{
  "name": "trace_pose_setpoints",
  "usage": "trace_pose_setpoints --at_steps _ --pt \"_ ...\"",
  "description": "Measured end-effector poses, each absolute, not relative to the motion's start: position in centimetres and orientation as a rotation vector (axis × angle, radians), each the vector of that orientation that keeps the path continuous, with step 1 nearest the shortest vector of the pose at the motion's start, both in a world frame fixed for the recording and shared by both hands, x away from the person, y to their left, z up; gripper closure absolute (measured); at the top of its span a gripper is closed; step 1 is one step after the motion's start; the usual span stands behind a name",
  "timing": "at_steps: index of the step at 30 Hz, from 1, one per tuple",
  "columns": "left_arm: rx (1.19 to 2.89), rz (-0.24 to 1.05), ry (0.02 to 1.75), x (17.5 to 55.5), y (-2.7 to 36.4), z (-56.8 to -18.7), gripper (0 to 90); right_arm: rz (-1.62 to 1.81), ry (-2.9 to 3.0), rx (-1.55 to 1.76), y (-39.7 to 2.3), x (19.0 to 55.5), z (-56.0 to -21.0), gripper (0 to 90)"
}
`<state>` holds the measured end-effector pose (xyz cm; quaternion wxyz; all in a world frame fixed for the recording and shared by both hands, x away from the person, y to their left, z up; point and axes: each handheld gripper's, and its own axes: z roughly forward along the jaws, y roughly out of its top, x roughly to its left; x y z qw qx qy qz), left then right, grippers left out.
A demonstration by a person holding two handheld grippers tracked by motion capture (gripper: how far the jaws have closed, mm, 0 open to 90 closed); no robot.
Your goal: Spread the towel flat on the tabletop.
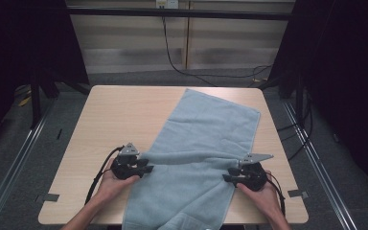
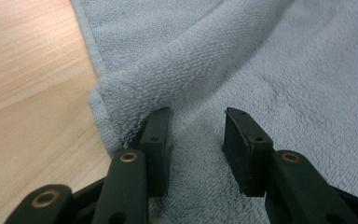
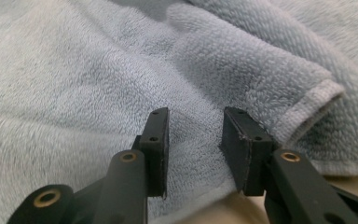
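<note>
- Plainly, the pale blue towel (image 1: 206, 143) lies slantwise across the wooden table (image 1: 115, 115), its near end hanging over the table's front edge, with a raised fold running across it between the two hands.
- Left gripper (image 1: 146, 168) sits at the towel's left edge, its fingers (image 2: 158, 140) parted over the cloth, pinching nothing.
- Right gripper (image 1: 226, 178) sits at the right edge, fingers (image 3: 242, 140) likewise apart beside the hemmed fold.
- Terry cloth looks soft, limp and light; it should sag and bunch, so taking hold at the hemmed edges seems best.
</note>
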<state>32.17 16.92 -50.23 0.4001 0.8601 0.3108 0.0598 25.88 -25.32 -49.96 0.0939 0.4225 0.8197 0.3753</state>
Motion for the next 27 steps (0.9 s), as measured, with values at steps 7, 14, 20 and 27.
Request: trace_pose_setpoints --at_steps 7,14,20,27 --pt "2.186 0.119 0.748 29.7 18.3 -50.2 63.7 1.095 2.437 1.232 -24.6 25.2 -49.9 49.8" --pt "2.206 0.047 0.700 26.1 19.8 -49.9 63.6 1.124 2.526 1.199 -23.7 20.3 -49.6 50.3" --pt "2.219 -0.074 0.698 23.6 20.6 -49.6 64.9 1.155 2.613 1.187 -23.5 18.1 -49.1 51.2" --pt "2.116 0.029 0.708 28.1 20.3 -47.9 63.6 1.331 2.377 1.214 -24.7 22.3 -46.8 52.5"
